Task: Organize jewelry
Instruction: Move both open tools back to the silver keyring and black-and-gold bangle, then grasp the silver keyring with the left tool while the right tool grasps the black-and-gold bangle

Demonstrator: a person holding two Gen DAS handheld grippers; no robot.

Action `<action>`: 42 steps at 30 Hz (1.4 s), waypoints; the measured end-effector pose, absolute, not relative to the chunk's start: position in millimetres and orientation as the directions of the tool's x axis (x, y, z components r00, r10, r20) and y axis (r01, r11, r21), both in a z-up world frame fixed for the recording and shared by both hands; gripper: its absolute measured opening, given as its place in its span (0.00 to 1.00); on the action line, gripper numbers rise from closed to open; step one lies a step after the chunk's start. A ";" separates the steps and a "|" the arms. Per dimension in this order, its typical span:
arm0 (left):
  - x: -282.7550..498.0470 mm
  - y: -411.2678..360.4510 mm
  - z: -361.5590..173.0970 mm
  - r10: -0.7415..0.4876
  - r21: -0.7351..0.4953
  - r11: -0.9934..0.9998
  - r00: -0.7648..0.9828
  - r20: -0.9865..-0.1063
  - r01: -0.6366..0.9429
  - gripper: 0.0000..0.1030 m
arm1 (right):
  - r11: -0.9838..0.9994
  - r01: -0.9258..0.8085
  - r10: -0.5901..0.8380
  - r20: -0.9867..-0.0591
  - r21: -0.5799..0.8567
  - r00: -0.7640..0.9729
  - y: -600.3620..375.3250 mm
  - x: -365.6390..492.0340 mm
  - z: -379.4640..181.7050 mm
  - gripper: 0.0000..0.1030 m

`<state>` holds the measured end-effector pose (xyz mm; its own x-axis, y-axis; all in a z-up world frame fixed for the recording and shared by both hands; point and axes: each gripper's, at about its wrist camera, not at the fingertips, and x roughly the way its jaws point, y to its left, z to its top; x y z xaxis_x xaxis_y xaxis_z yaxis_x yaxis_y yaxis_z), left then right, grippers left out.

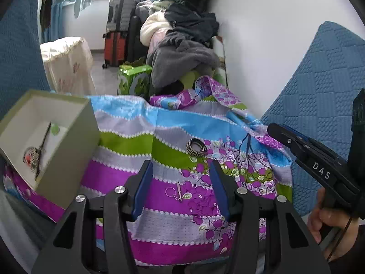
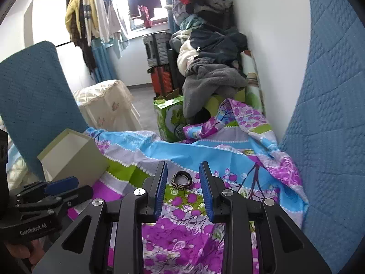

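A black bangle with a pale key pattern (image 1: pixel 196 148) lies on the striped floral cloth (image 1: pixel 159 201); in the right wrist view the bangle (image 2: pixel 181 179) sits just beyond and between my open right gripper's (image 2: pixel 183 171) tips. My left gripper (image 1: pixel 181 169) is open and empty above the cloth, over a small silver key ring with a thin pin (image 1: pixel 174 191). An open pale green box (image 1: pixel 49 145) at the left holds a patterned ornament (image 1: pixel 32 158) with a dark stick. The right gripper (image 1: pixel 294 140) shows at the right of the left wrist view.
Blue quilted cushions (image 2: pixel 330 137) flank the cloth on the right, a blue chair back (image 2: pixel 32 105) on the left. Beyond are a green bag (image 2: pixel 168 116), a clothes pile (image 2: pixel 212 68), suitcases (image 1: pixel 118 34) and a cream draped stand (image 2: pixel 107 107).
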<state>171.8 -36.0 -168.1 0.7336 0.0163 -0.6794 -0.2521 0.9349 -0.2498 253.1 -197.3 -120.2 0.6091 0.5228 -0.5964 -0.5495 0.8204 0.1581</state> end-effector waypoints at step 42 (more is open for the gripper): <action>223.1 -73.8 -284.8 0.146 -0.061 0.947 0.593 -0.792 -0.315 0.18 | 0.660 -0.743 0.538 -0.760 0.111 0.364 -129.9 345.6 -269.8 0.14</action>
<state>223.1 -73.8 -284.8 0.5928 0.1457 -0.7921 -0.3147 0.9472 -0.0613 345.6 -129.9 -269.8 0.3639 0.5380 -0.7603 -0.7431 0.6599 0.1113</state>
